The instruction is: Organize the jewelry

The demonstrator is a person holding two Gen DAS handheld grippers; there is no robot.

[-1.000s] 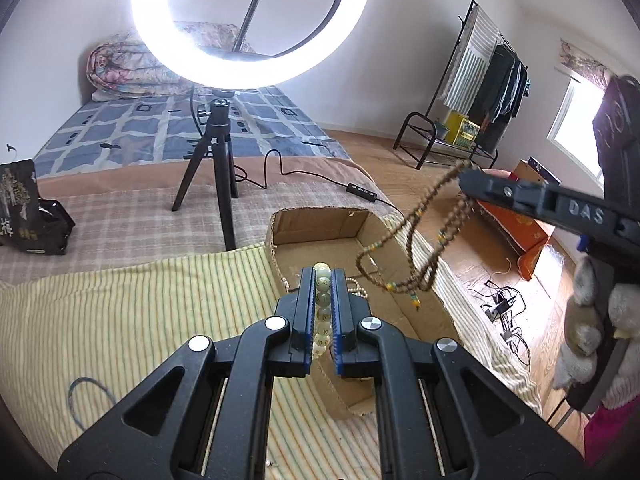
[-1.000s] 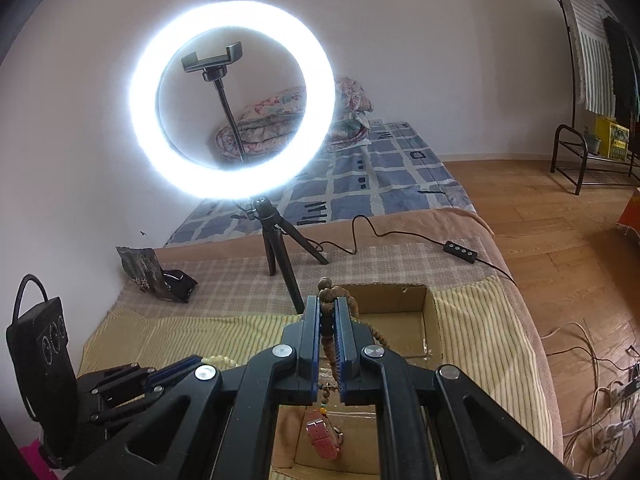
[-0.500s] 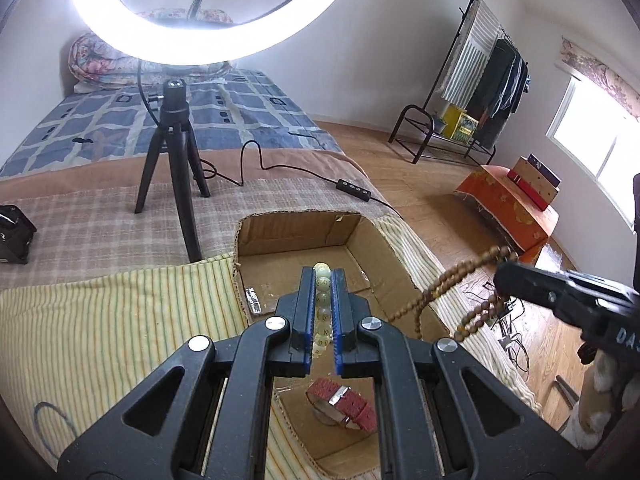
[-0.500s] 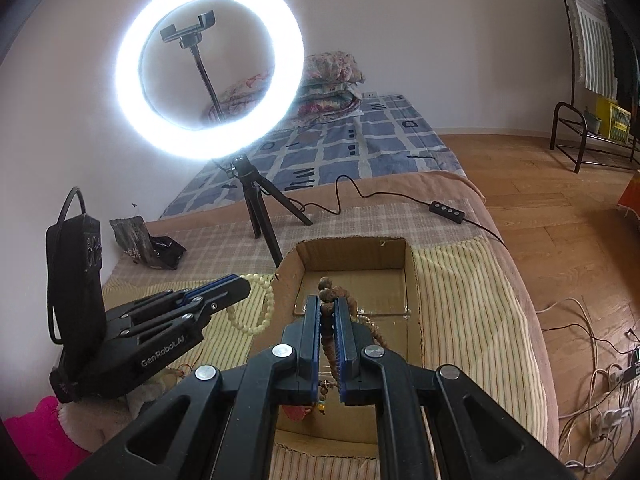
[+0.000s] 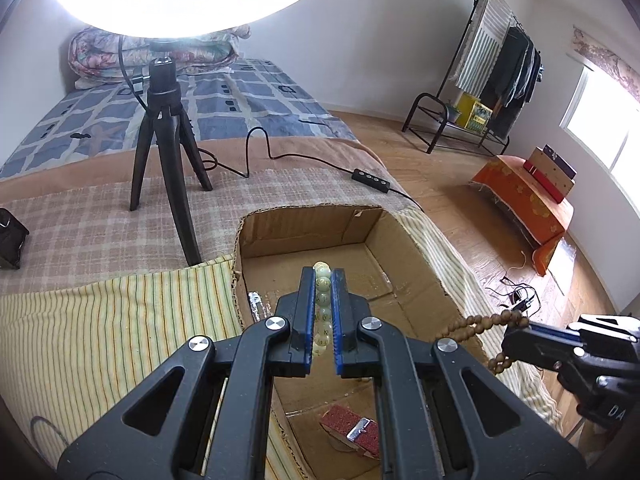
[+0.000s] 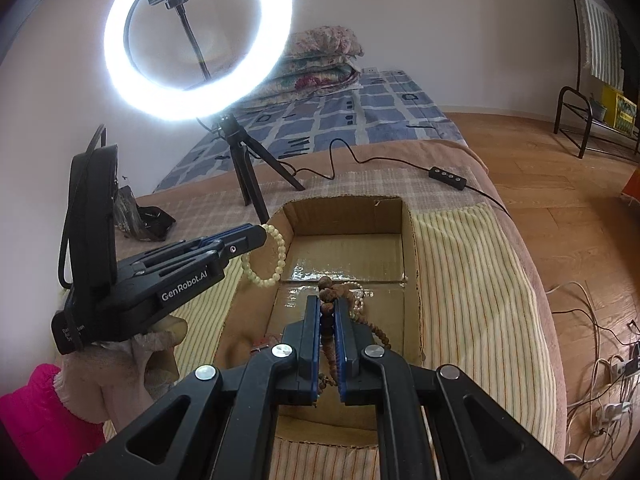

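Left gripper [image 5: 322, 304] fingers clamp a pale bead bracelet [image 6: 267, 255]. Right gripper [image 6: 328, 322] fingers pinch a brown bead strand [image 5: 486, 326] over the cardboard box [image 6: 412, 264].

The left gripper [image 5: 322, 280] pinches a pale bead bracelet [image 5: 322, 304] above an open cardboard box [image 5: 416, 248] on the striped cloth [image 5: 120, 320]. A red watch strap [image 5: 354, 432] lies on the box floor. At the right edge, the right gripper [image 5: 516, 338] grips a brown bead string [image 5: 480, 322] over the box's right wall. A ring light [image 5: 192, 8] on a tripod [image 5: 168, 136] stands behind.
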